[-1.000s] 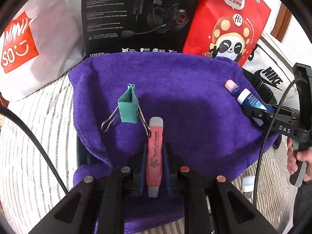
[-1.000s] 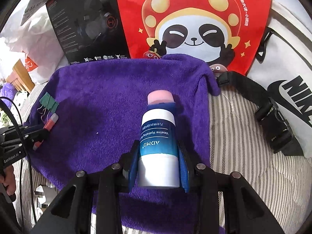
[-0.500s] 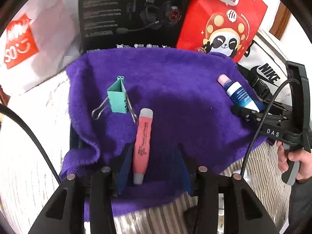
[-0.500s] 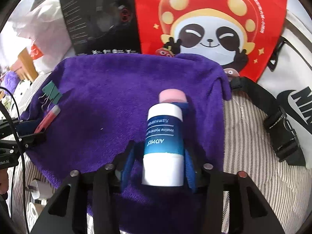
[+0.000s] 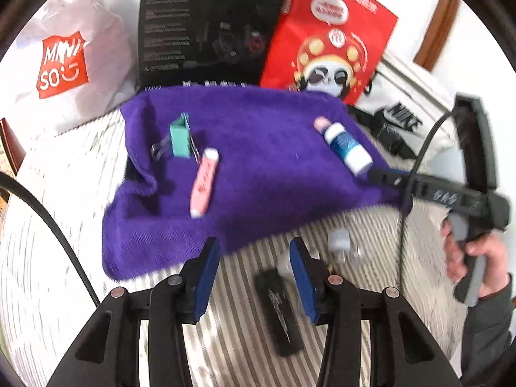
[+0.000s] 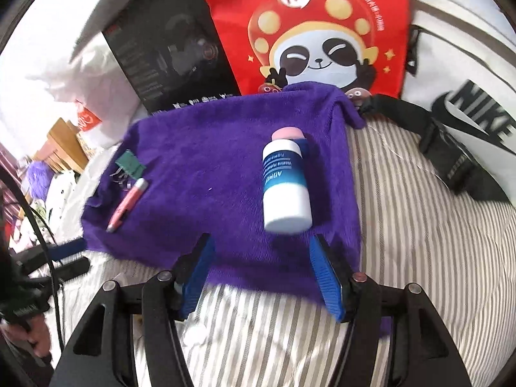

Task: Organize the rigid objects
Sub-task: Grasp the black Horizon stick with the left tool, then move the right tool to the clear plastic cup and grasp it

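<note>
A purple towel lies on the striped bedding. On it rest a teal binder clip, a pink flashlight earpick and a white and blue Vaseline tube with a pink cap. My left gripper is open and holds nothing, hanging over the bedding in front of the towel. My right gripper has its jaws opening, just short of the tube's base, with nothing between the pads. A black stick lies on the bedding below the left fingers.
A black headset box, a red panda bag, a white MINISO bag and a white Nike bag stand behind the towel. A small white item lies near the towel's front edge.
Both grippers let go and drew back. The earpick and the tube now lie free on the towel. The left gripper has moved off the towel over the bedding.
</note>
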The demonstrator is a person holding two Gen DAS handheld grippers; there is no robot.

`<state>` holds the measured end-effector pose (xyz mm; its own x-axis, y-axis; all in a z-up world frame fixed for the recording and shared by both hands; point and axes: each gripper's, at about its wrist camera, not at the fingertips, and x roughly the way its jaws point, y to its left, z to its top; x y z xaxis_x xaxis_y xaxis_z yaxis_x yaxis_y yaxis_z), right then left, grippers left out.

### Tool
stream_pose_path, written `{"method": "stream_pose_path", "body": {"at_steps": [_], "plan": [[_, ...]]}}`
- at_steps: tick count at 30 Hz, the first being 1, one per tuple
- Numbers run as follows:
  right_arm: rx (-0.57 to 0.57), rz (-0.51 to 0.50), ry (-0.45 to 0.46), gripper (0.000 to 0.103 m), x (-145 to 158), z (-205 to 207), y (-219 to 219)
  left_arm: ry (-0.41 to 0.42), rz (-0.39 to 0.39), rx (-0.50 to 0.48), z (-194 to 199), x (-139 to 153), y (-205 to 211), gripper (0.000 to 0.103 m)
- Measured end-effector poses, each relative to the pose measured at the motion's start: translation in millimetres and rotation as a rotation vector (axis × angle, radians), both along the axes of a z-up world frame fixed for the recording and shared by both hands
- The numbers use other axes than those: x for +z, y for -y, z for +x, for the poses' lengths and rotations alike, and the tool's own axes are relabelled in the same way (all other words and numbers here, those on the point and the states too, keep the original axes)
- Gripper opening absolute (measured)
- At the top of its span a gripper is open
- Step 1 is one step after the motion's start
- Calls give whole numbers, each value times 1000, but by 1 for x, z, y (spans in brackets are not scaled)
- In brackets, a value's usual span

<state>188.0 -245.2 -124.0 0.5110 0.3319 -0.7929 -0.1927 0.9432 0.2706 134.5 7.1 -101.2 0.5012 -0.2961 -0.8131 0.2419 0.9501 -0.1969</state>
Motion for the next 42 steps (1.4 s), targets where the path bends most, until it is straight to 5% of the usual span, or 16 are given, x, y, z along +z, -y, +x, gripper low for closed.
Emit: {"method": "stream_pose_path", "body": {"at_steps": [10, 16, 23, 25, 42], "plan": [[-16, -18, 25, 61, 18, -62, 5, -54, 39, -14, -30, -33, 17, 43], [-11, -38, 35, 61, 16, -86, 2, 5, 225, -36, -39, -39, 28, 45], [-12, -20, 7, 61, 4, -101, 2, 30, 187, -20, -40, -38, 16, 39], [-4, -30, 5, 61, 1, -103, -3, 45, 194, -41, -41, -38, 22, 21], [58, -85, 47, 61, -22, -97, -35, 109, 186, -11, -45, -42, 26, 22]]}}
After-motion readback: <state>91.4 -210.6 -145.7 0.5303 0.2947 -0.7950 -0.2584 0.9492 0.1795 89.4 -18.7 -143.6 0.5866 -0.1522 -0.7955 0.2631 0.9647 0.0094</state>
